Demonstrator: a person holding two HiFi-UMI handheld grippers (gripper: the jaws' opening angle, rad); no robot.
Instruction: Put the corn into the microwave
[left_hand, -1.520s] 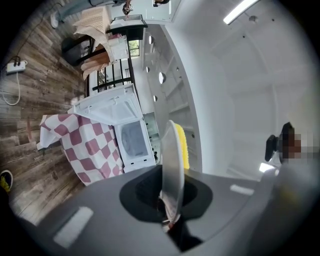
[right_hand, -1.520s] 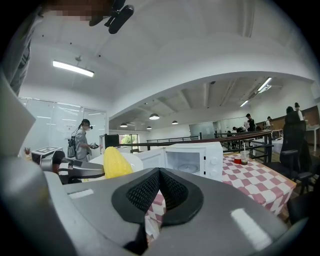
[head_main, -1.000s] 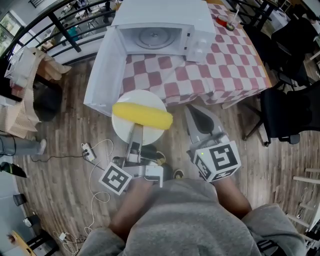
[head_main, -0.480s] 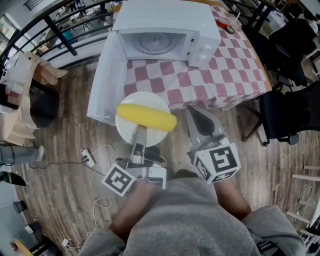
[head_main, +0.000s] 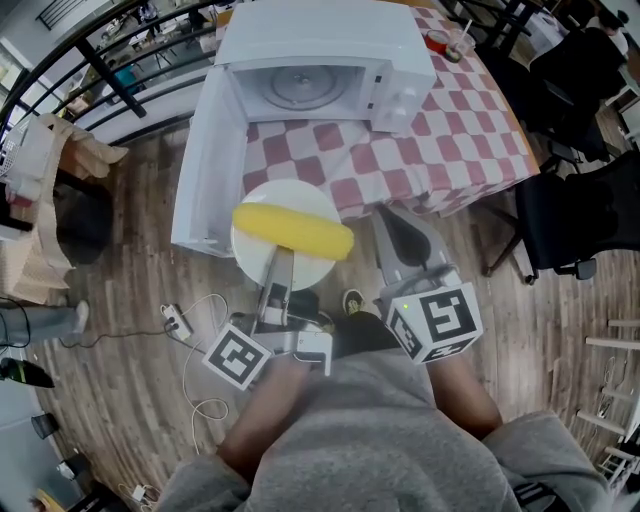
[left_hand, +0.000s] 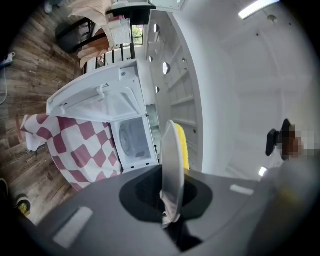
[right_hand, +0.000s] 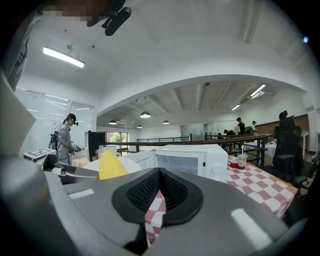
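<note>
Head view: I count one white microwave (head_main: 325, 45), door (head_main: 205, 170) swung open, on one table under a red-and-white checked cloth (head_main: 440, 150); one corn cob (head_main: 292, 230) lying on one white plate (head_main: 262, 205), just short of the table's edge; two grippers, the left gripper (head_main: 281, 258) at the plate's near rim, the right gripper (head_main: 392, 226) beside it and apart from the plate. Left gripper view: jaws clenched on the plate's rim (left_hand: 172, 165), one yellow cob (left_hand: 183, 145) on the plate, the open microwave (left_hand: 134, 142) beyond. Right gripper view: jaws pressed together with nothing between them, one cob (right_hand: 111, 167) at left, one microwave (right_hand: 195, 160) ahead, one cup (right_hand: 242, 160) on the cloth.
</note>
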